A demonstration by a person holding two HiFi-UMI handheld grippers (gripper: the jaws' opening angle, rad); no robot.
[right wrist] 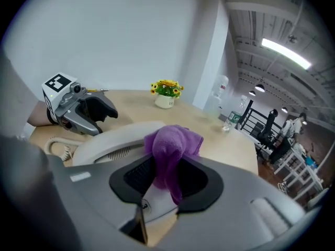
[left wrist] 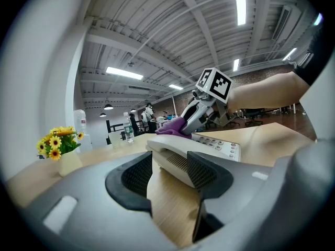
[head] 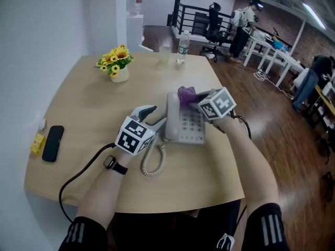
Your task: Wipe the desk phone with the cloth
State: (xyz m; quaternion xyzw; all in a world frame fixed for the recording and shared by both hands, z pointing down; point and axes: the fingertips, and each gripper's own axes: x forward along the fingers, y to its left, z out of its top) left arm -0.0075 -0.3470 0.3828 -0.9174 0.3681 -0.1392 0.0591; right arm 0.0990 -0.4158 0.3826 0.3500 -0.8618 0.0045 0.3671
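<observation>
Closest to us, by the near edge of the desk (head: 94, 103), the coiled cord (head: 153, 163) loops out from the desk phone (head: 184, 122). Just beyond it we hold the left gripper (head: 154, 116) with its jaws apart and nothing clamped. The near end of the handset (head: 172, 114) lies just ahead of the gap. We cannot tell whether a finger touches the phone's side.

The phone itself sits toward the right edge, nearer the near edge than the far one, with its handset in the cradle. At its far end the right gripper (head: 192, 102) has its jaws closed on the purple cloth (head: 187, 94). The cloth bunches out past the tips and rests on the top of the handset.

We judge that wiping is under way at the phone's far end, with the keypad and the near part seemingly yet to be covered. The next move calls for drawing the cloth toward us along the handset and over the keys with light, even pressure. The left gripper should brace the phone's side so it does not slide toward the right edge.

Along the left edge lie a black device (head: 53, 143) and a small yellow item (head: 37, 143). At the far edge stand a flower pot (head: 118, 64), a cup (head: 165, 54) and a water bottle (head: 182, 47).
</observation>
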